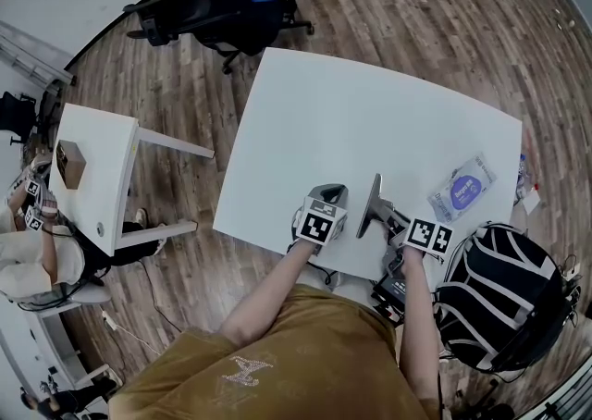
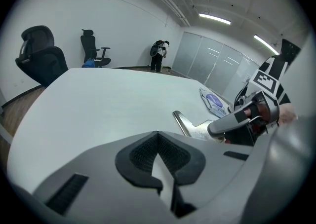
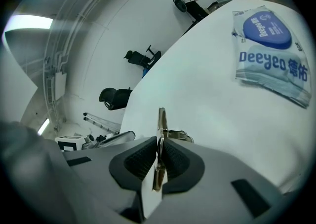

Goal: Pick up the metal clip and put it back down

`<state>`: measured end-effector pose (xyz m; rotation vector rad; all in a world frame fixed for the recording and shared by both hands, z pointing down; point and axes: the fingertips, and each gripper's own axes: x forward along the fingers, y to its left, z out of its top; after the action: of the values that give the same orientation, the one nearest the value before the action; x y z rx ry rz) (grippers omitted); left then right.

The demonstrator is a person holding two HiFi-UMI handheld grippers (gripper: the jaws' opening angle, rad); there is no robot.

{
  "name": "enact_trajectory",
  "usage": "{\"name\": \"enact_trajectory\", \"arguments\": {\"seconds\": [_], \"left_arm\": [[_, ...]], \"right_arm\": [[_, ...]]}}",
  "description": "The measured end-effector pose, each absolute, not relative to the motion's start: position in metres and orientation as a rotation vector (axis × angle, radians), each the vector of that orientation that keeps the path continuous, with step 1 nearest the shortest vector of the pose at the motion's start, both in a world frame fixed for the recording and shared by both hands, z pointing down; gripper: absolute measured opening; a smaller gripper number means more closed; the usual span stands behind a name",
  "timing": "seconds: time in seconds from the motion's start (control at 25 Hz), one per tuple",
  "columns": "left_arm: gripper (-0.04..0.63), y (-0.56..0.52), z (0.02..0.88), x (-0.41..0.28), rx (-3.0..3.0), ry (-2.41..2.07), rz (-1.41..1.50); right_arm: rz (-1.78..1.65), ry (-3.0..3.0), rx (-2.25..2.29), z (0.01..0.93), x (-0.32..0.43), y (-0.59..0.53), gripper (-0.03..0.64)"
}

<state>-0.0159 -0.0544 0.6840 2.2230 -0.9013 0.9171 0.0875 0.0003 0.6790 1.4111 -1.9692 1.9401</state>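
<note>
The metal clip (image 1: 372, 205) is a shiny flat piece that stands on edge over the white table (image 1: 370, 122), near its front edge. My right gripper (image 1: 390, 218) is shut on it. In the right gripper view the clip (image 3: 161, 124) shows edge-on, pinched between the black pads (image 3: 174, 159). Whether it touches the table I cannot tell. My left gripper (image 1: 333, 196) rests just left of it, shut with nothing in it. In the left gripper view its jaws (image 2: 157, 141) meet, with the clip (image 2: 190, 125) and the right gripper (image 2: 232, 122) beyond them.
A blue-and-white wipes packet (image 1: 462, 189) lies on the table to the right of the grippers. A striped backpack (image 1: 509, 293) sits off the table's right corner. A smaller white table (image 1: 92, 196) with a cardboard box (image 1: 69, 164) stands at left, and a black office chair (image 1: 222, 6) behind.
</note>
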Motion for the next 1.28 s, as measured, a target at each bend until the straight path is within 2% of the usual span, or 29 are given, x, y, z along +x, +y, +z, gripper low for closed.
{"name": "enact_trajectory", "arguments": {"seconds": [0.24, 0.56, 0.8, 1.28], "left_arm": [[-0.002, -0.053, 0.681, -0.016, 2.221, -0.917, 0.907], [-0.002, -0.063, 0.674, -0.023, 2.223, -0.966, 0.871], [-0.002, -0.057, 0.680, -0.024, 2.196, -0.943, 0.900], [-0.002, -0.059, 0.673, -0.022, 2.223, -0.961, 0.865]], "right_arm": [[1.955, -1.957, 1.394, 0.680, 0.090, 0.001, 0.023], [1.691, -1.948, 1.399, 0.671, 0.088, 0.004, 0.025], [1.723, -1.922, 1.381, 0.677, 0.091, 0.009, 0.076], [1.631, -1.936, 1.433, 0.667, 0.102, 0.015, 0.103]]}}
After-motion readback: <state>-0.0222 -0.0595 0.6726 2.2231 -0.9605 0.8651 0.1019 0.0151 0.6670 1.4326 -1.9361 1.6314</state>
